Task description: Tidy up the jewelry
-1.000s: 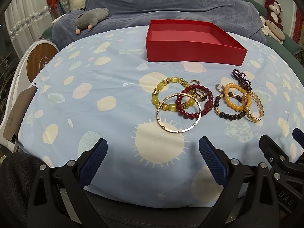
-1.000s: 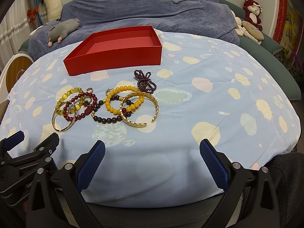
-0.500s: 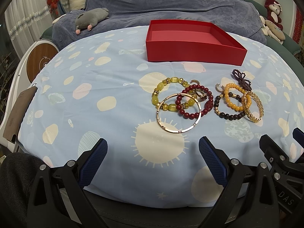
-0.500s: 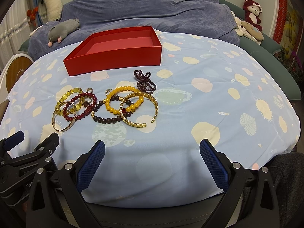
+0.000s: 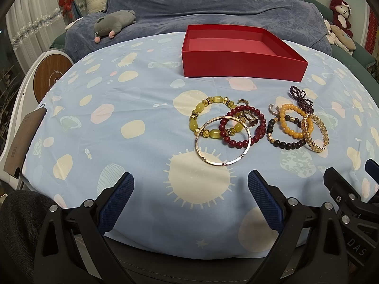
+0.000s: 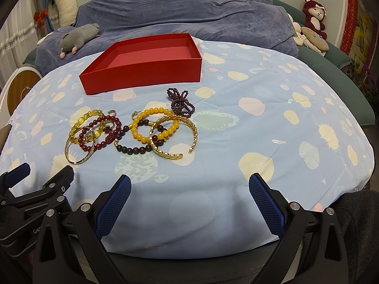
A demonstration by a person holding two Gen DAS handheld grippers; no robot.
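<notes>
An empty red box stands at the far side of a table under a blue patterned cloth. Nearer lie several bracelets: a thin gold bangle, a yellow bead bracelet, a dark red bead bracelet, an orange bead bracelet, a black bead bracelet, a gold cuff and a purple bead bracelet. My left gripper and right gripper are open and empty at the near edge.
A blue-covered sofa with a grey plush toy lies behind the table. Stuffed animals sit at the right. A round wooden-faced object stands at the left. The right gripper shows in the left wrist view.
</notes>
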